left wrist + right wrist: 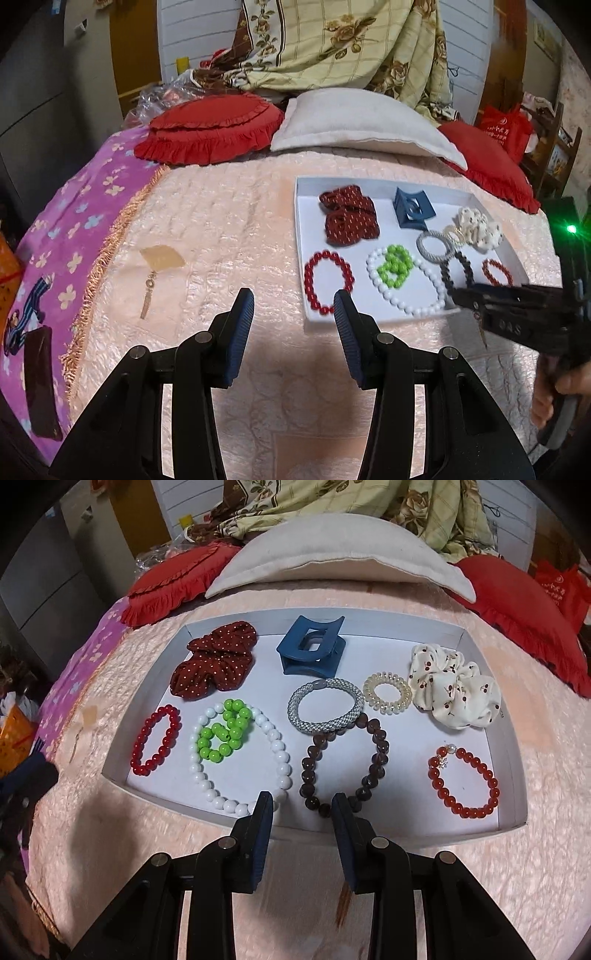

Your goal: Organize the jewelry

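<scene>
Bed (240, 221) covered with a pale pink textured spread. Purple flowered blanket (74, 229) lies along its left side, with an orange fringe at the border. At the head: round red ruffled cushion (207, 129) on the left, white pillow (354, 125) in the middle, second red cushion (491, 162) on the right. Floral cream and brown quilt (351, 40) heaped behind them. Red bag (506, 129) stands at far right, beside the bed.
</scene>
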Available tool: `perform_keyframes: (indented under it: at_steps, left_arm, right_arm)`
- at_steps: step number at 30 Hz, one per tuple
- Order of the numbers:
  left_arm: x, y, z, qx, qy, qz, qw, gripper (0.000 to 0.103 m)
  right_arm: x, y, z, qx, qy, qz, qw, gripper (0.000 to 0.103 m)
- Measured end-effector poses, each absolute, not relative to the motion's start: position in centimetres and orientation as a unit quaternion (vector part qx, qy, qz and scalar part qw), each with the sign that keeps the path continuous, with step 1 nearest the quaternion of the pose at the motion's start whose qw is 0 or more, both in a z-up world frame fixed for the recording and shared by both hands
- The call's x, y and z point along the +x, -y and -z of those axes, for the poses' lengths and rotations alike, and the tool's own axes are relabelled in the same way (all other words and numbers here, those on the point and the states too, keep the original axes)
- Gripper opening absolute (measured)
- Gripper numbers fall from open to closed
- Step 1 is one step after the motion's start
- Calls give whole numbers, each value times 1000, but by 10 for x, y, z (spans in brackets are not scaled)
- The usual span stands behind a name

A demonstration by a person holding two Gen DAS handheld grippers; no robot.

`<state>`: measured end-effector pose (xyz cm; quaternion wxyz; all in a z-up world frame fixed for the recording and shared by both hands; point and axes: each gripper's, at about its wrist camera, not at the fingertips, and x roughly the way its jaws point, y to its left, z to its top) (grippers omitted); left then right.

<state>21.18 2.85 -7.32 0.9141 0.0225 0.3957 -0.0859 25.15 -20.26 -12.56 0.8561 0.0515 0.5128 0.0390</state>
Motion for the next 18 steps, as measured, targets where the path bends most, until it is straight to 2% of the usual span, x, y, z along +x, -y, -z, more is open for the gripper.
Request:
perform_keyframes:
  at_steps: [7,13,18]
  left_arm:
    - [204,-29,78,27,-391,97,915,44]
    - [196,-35,75,21,-374,92,923,45]
    - [196,-46,74,-7,-373,85,924,49]
  right_arm:
    - [233,187,126,56,-506,-33,860,32]
    - [211,190,108,48,-465,-9,884,32]
    - [177,202,99,34,-450,10,893,32]
